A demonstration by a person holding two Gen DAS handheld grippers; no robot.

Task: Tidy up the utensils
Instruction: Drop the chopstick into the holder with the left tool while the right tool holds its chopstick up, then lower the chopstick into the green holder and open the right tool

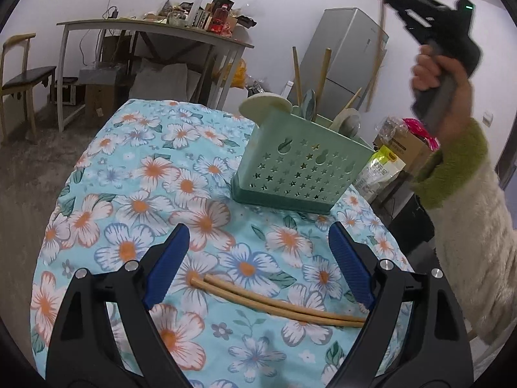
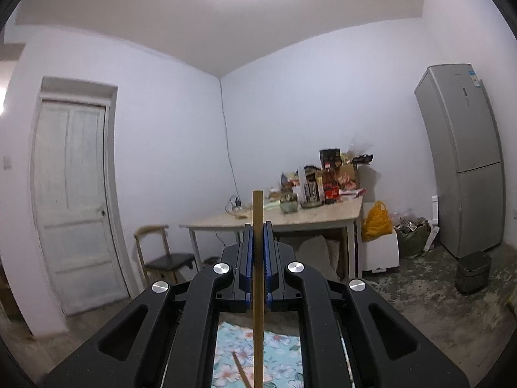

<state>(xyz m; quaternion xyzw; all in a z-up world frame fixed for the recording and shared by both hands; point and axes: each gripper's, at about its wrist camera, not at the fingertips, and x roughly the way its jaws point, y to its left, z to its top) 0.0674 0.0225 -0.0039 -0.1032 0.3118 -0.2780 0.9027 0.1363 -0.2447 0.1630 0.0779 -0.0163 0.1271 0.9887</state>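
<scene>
Left tongs (image 1: 258,242): released, blue pads spread wide, hovering low over the surface (image 1: 106,168), nothing between them.

Chopstick pair (image 1: 278,305): two wooden sticks lying flat and side by side on the flowered cloth, just below and between the left pads, untouched.

Utensil caddy (image 1: 300,168): green plastic, star-punched wall, standing upright on the surface beyond the chopsticks; holds wooden handles and spoons (image 1: 310,100) upright.

Right tongs (image 2: 258,242): clenched on a single chopstick (image 2: 258,278), held upright between the blue pads, raised well above the cloth. The left wrist view shows the person's hand (image 1: 442,74) holding them high, right of the caddy.

Background: cluttered table (image 2: 290,220), chair (image 1: 22,80), refrigerator (image 2: 465,161), door (image 2: 74,194).
</scene>
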